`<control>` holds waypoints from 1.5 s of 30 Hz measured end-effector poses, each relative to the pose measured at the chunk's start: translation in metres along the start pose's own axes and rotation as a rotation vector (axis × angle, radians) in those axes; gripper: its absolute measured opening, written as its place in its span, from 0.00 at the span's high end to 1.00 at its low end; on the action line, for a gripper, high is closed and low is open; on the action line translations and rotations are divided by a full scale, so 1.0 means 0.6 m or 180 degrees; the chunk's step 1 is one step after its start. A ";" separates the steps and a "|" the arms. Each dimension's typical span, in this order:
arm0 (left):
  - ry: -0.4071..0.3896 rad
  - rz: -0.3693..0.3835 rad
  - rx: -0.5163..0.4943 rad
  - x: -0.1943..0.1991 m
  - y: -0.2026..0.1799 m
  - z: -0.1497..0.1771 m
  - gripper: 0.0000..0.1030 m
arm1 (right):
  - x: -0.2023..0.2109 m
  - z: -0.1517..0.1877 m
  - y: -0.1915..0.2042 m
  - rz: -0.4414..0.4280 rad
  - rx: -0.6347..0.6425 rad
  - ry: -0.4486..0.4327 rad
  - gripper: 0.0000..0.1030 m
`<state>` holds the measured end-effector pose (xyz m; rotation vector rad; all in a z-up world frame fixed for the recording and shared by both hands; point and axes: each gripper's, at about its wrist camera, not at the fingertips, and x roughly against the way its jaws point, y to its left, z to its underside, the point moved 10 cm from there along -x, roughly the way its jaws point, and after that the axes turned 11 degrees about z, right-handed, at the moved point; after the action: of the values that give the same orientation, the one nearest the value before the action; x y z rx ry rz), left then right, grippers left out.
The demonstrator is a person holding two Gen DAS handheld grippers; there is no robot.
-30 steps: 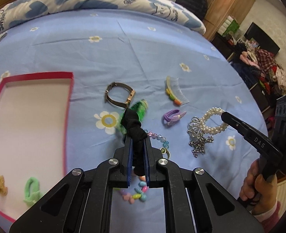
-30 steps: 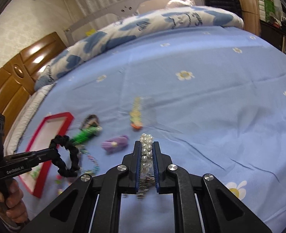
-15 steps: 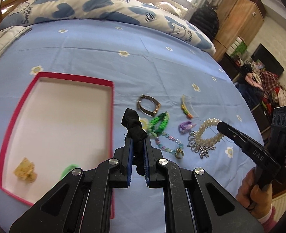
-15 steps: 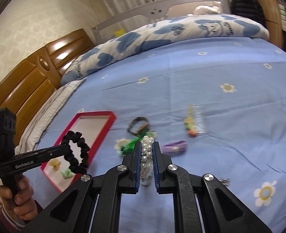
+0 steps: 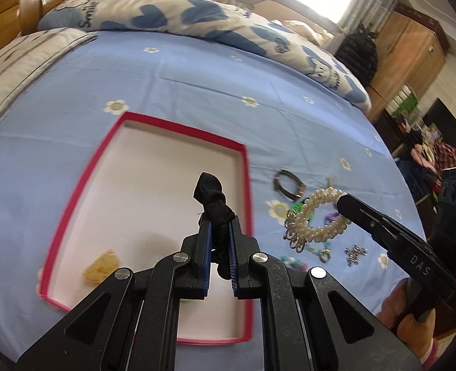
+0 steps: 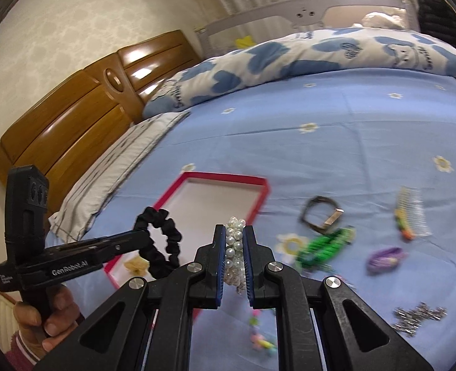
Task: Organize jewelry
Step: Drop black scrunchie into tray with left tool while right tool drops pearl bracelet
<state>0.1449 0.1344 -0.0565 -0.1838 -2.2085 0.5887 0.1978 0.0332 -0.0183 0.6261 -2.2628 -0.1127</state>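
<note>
Scrunchie [image 5: 216, 210] between left jaws, pearl bracelet [image 6: 234, 249] between right jaws.

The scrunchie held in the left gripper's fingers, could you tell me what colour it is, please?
The scrunchie is plain black; the right wrist view shows its whole loop best.

In the left wrist view the gripper body hides the near edge of the tray [image 5: 246, 167] and most of a green piece inside it. The pearl bracelet [image 5: 317, 216] covers the green band and purple tie. In the right wrist view the beads [image 6: 260, 341] are blurred, as is the green band [image 6: 326, 247].
</note>
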 end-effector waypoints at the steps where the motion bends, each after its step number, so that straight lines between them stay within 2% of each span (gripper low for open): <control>1: -0.0002 -0.0020 0.0030 0.000 0.011 -0.002 0.92 | -0.006 -0.001 0.012 -0.0031 0.0009 0.0011 0.90; 9: -0.0032 -0.0159 0.0267 -0.007 0.087 -0.024 0.92 | -0.076 -0.020 0.085 -0.0267 0.0042 0.0137 0.90; 19: 0.0003 -0.0143 0.0502 -0.050 0.138 -0.049 0.92 | -0.151 -0.031 0.107 -0.0437 -0.0202 0.0288 0.90; 30: 0.0118 -0.0322 0.0640 -0.083 0.181 -0.035 0.92 | -0.201 0.008 0.060 -0.0193 -0.0252 0.0523 0.90; 36: 0.0163 -0.0485 0.0656 -0.093 0.198 -0.032 0.92 | -0.222 0.026 0.060 -0.0050 -0.0109 0.0626 0.90; 45: 0.0227 -0.0543 0.0649 -0.101 0.215 -0.025 0.91 | -0.249 0.036 0.057 0.0092 0.0001 0.0735 0.90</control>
<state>0.1876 0.2337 -0.1507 0.0879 -2.0552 0.6953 0.2558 0.1307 -0.1233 0.5756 -2.0480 -0.0241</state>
